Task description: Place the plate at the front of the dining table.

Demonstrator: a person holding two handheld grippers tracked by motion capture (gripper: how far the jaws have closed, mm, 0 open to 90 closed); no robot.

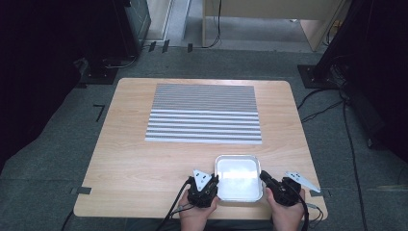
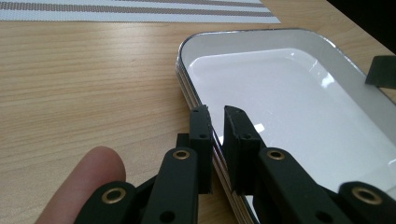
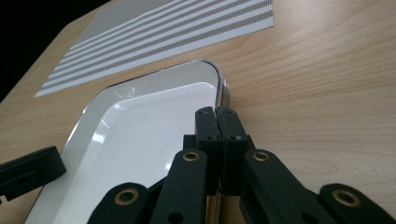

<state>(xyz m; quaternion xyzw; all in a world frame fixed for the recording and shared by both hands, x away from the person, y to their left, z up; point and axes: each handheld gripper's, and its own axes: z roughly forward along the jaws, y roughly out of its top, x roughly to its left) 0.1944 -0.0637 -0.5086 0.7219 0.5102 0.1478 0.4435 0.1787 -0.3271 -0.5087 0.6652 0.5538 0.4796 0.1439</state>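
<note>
Your left claw point(image 2: 215, 114) straddles the rim of the white tray point(image 2: 299, 93), jaws set close either side with a thin gap to the inner jaw; your right claw point(image 3: 217, 114) is pressed together on the opposite rim. Both bites are shallow. Lift unevenly and the tray could tilt, slip out and drop onto the table point(image 1: 144, 159).

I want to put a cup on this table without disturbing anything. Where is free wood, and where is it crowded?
Free wood lies left of the striped placemat and white tray, out to the table's left edge, and in narrower strips right of the placemat and between it and the tray. The near edge is crowded: the left gripper and right gripper flank the tray there.
</note>
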